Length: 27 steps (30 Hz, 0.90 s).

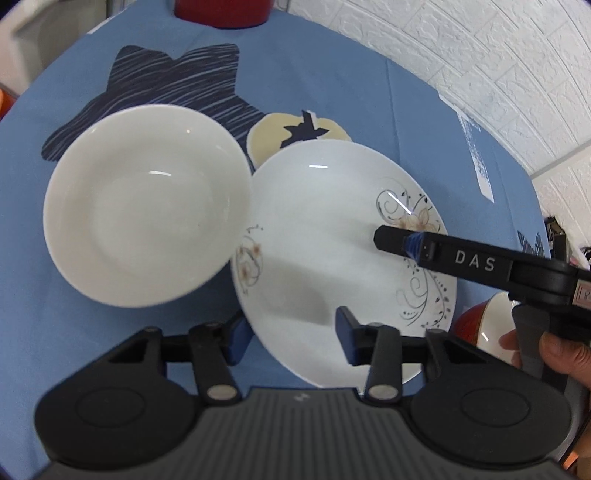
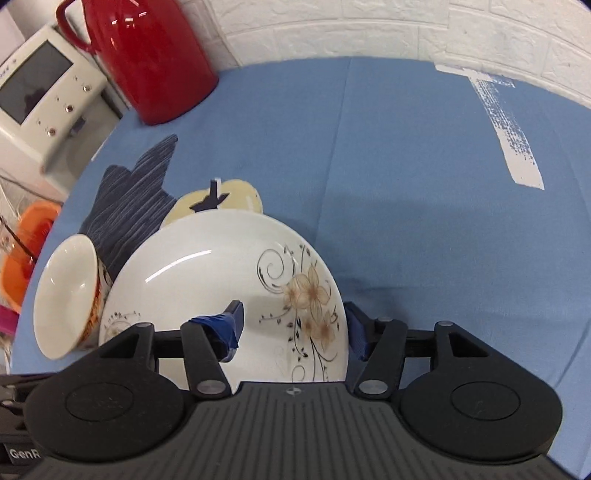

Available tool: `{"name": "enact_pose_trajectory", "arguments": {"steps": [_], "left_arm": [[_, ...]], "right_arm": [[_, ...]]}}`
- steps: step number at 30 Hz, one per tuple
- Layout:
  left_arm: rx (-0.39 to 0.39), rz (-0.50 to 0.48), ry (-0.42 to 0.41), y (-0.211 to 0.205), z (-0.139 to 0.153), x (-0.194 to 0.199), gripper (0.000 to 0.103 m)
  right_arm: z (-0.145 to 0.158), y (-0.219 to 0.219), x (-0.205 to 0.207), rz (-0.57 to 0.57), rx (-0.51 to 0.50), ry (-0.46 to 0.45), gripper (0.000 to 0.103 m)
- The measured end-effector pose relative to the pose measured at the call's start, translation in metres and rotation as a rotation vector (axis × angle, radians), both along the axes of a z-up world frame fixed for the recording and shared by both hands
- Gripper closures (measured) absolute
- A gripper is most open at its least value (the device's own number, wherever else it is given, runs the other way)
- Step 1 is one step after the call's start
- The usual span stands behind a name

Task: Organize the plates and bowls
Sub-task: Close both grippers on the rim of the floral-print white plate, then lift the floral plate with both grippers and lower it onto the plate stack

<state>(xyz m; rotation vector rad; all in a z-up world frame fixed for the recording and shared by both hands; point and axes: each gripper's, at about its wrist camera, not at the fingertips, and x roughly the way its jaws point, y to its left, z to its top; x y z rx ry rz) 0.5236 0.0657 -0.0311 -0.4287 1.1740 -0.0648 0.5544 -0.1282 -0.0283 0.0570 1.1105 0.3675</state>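
A white plate with flower prints [image 1: 325,236] lies on the blue tablecloth, with a plain white deep plate [image 1: 144,206] touching its left edge. My left gripper [image 1: 291,336] is open, one finger on each side of the flowered plate's near rim. My right gripper [image 2: 295,325] is open too, its fingers astride the flowered plate's [image 2: 221,280] right rim; it shows in the left wrist view [image 1: 406,242] reaching over the plate from the right. In the right wrist view the plain white plate [image 2: 66,291] sits at the left, seen edge-on.
A red jug [image 2: 147,55] stands at the table's back left by a white appliance [image 2: 40,85]. An orange container [image 2: 26,254] sits off the left table edge. A red-and-white object [image 1: 484,325] lies at the right. A white brick wall [image 2: 406,26] runs behind.
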Motion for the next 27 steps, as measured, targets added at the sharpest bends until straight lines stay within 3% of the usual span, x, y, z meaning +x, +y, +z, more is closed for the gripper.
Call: {"name": "enact_pose_trajectory", "arguments": {"steps": [1, 3, 6, 9, 12, 14, 21, 27], "left_arm": [[0.007, 0.002, 0.003, 0.002, 0.0, -0.001, 0.079], [-0.002, 0.004, 0.011, 0.008, -0.001, -0.001, 0.087], [-0.024, 0.007, 0.023, 0.014, -0.003, -0.001, 0.092], [-0.006, 0.005, 0.02, 0.011, -0.001, -0.003, 0.092], [0.021, 0.006, 0.007, 0.007, 0.001, -0.003, 0.092], [0.038, 0.004, 0.0, 0.007, 0.002, -0.002, 0.092], [0.038, 0.007, 0.002, 0.008, 0.001, -0.001, 0.092], [0.037, 0.002, -0.003, 0.008, 0.0, -0.003, 0.091]], "right_arm": [[0.0, 0.001, 0.0, 0.006, -0.001, 0.0, 0.056], [0.0, 0.002, 0.002, 0.002, -0.006, 0.006, 0.056], [0.0, 0.004, 0.0, -0.007, -0.018, 0.0, 0.056], [0.0, 0.006, -0.005, 0.031, -0.063, -0.051, 0.069], [-0.001, -0.009, -0.003, -0.009, -0.018, -0.049, 0.088], [-0.001, -0.016, -0.005, -0.024, 0.012, -0.043, 0.093], [0.0, -0.009, -0.005, 0.016, -0.012, -0.034, 0.09], [0.0, 0.004, -0.005, 0.043, -0.059, -0.046, 0.072]]}}
